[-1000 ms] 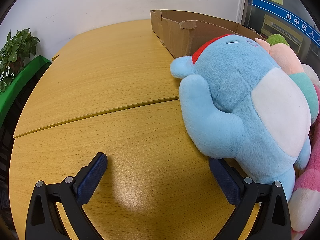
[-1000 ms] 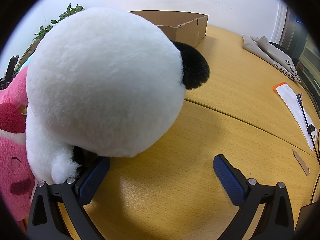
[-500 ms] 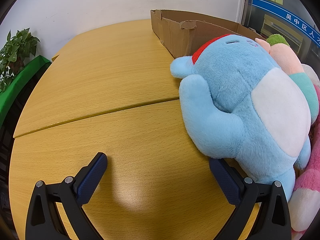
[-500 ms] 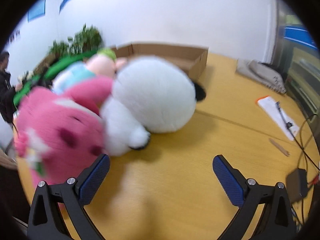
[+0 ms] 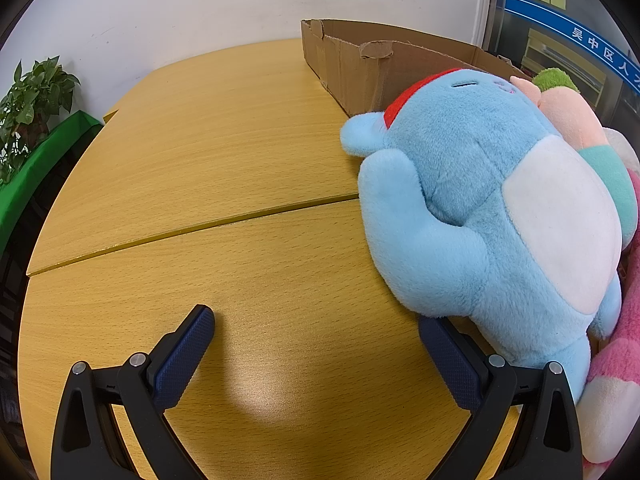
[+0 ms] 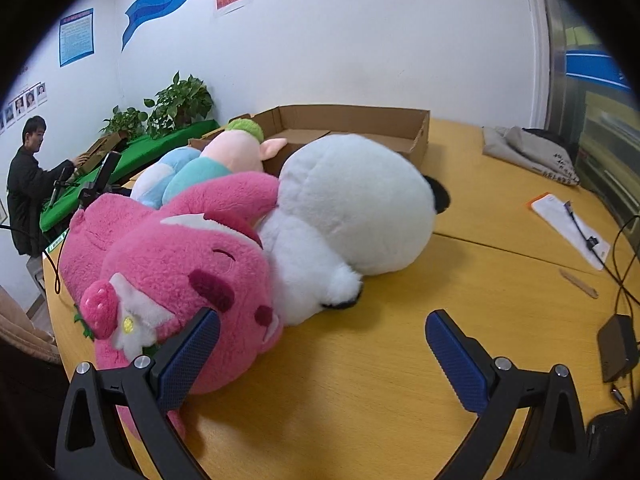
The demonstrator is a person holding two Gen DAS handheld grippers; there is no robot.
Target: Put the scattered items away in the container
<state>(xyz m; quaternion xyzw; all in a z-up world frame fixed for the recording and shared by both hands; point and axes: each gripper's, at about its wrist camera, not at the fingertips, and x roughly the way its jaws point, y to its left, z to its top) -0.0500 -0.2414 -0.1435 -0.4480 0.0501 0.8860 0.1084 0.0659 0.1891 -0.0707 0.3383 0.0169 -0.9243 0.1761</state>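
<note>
Left gripper [image 5: 316, 332]: jaws spread wide, holding nothing, low over the wooden table [image 5: 200, 168].
Blue plush [image 5: 480, 220]: lies on the table right of the left gripper, its lower body touching the right finger [image 5: 448, 356].
Right gripper [image 6: 322, 334]: jaws wide apart, empty, above bare table.
Pink plush [image 6: 168, 264]: just behind the right gripper's left finger.
White plush [image 6: 352, 208]: ahead of the right gripper, between the pink plush and the cardboard box [image 6: 360, 124].

potted plants [image 6: 182, 102] | seated person [image 6: 26, 184] | folded cloth [image 6: 528, 152] | cable [image 6: 624, 256]
</note>
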